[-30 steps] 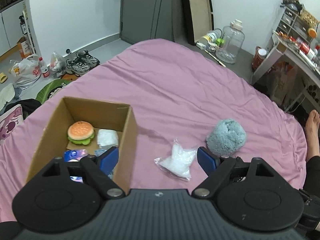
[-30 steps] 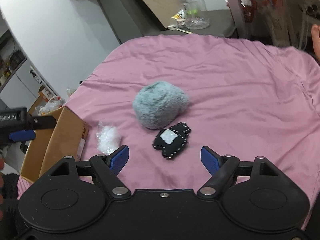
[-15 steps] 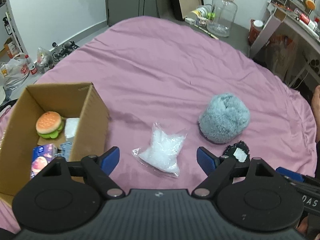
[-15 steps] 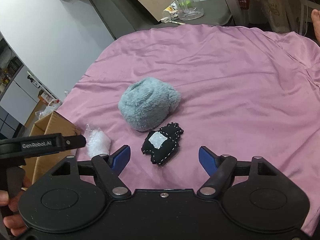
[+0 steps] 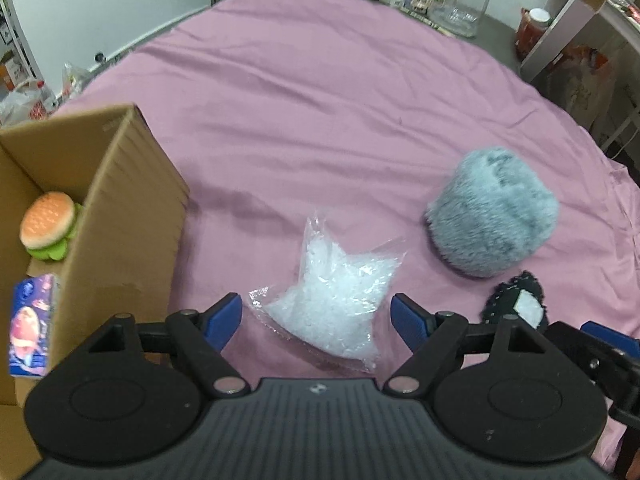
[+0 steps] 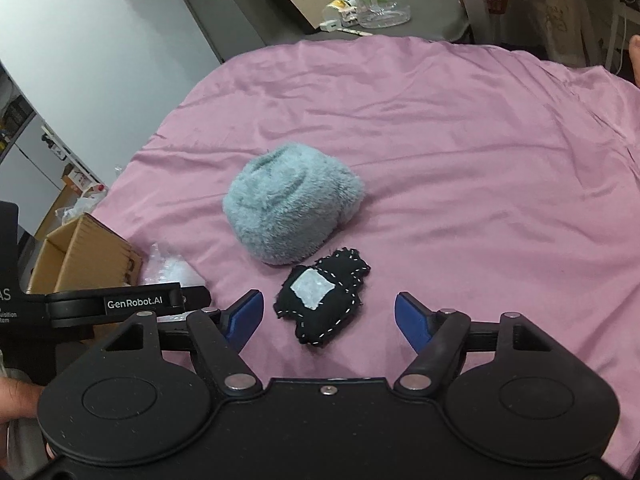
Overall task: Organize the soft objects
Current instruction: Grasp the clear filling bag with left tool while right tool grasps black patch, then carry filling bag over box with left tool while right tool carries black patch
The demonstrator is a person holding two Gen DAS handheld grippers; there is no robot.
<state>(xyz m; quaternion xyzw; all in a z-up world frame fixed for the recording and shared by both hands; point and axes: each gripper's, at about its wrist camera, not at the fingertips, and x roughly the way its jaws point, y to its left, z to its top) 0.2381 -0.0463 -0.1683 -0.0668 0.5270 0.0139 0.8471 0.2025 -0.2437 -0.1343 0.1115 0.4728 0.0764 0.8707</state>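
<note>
Left gripper (image 5: 316, 316) open w/ the clear bag of white filling (image 5: 334, 300) between its fingers; right gripper (image 6: 329, 316) open round the black stitched plush (image 6: 322, 300). Beyond: grey fluffy plush (image 6: 290, 208). Cardboard box (image 5: 120, 216) far left.

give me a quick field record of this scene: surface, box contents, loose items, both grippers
surface: pink bedsheet
box: cardboard box, open, at the left
in box: burger plush, blue printed pack
loose on sheet: clear bag of white pellets, grey fluffy plush, black stitched pouch
left gripper: open, fingers either side of the pellet bag
right gripper: open, fingers either side of the black pouch
</note>
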